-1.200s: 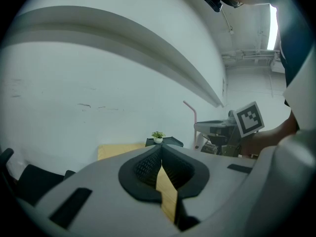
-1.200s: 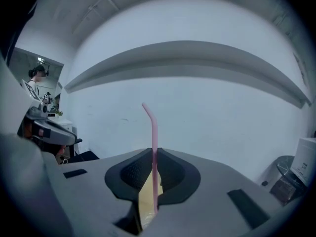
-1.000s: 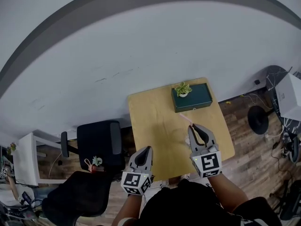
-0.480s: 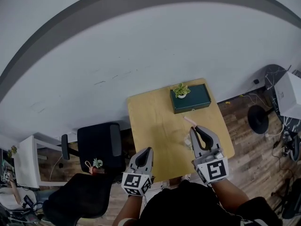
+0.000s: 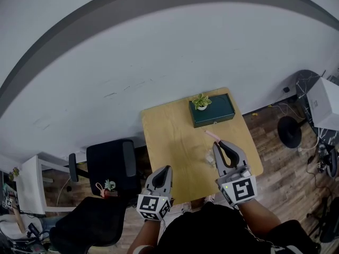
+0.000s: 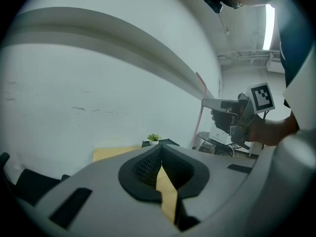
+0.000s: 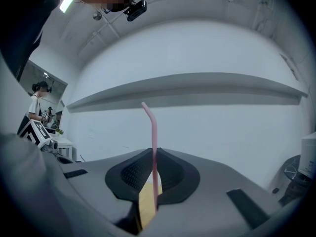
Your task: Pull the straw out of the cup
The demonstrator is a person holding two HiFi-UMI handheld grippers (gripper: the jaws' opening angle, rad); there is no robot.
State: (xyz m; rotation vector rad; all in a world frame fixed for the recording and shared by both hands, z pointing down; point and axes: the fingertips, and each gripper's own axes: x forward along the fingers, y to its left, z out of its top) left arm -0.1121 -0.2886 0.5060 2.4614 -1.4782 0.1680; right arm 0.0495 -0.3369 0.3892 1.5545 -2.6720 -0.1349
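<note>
Left tool (image 6: 161,149) is idling off the near-left corner of the table (image 5: 175,142), jaws together, nothing between them. It is staying out of the way, because the pull is a one-handed job.

The cup (image 5: 208,156) is showing only as a faint clear shape on the table, just left of the right tool, so I'm not reading it reliably.

The straw (image 7: 153,127) is standing upright between the right tool's pads with its bent tip above them. The grip is sitting low on the shaft, probably so the pull goes straight up the cup's axis instead of tipping the cup.

Right tool (image 7: 154,151) is pointing about level with its jaws clamped on the straw.

The straw's lower end is hiding behind tool bodies in every view, so I can't tell whether it's clear of the cup.

Compared with a second ago, the right tool is sitting higher, closer to the head camera, with the straw coming up with it. Most of that lift is showing before the half-second mark, and it's barely moving since. The left tool isn't shifting at all.
</note>
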